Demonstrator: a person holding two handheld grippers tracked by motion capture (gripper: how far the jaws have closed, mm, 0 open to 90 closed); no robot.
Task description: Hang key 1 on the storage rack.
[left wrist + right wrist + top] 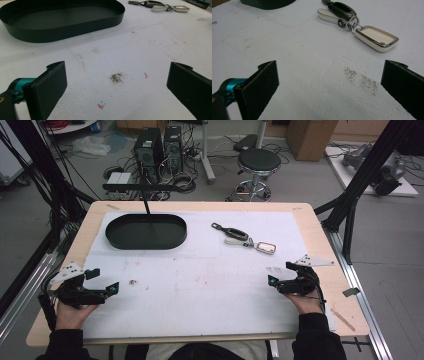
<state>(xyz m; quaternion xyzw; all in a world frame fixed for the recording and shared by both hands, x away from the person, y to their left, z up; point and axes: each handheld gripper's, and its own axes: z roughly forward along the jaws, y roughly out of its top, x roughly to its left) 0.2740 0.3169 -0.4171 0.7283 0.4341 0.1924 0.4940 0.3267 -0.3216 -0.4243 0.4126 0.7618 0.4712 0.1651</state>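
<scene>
A car key set [243, 238] lies on the white mat right of centre: a dark fob, a white strap and a white, chrome-rimmed fob [377, 37] joined by a clasp. A black oval tray [146, 231] rests on the mat at the back left; its wall [75, 30] fills the top of the left gripper view. My left gripper [102, 281] rests low at the front left, open, with bare mat between its jaws. My right gripper [280, 273] rests at the front right, open and pointing at the keys, which lie a short way beyond its jaws [329, 82].
The white mat [200, 280] covers most of the wooden table [320, 235] and carries small stains [116, 78]. A thin black post [146, 202] rises behind the tray. Off the table stand a stool [257, 162], computer towers and black frame struts.
</scene>
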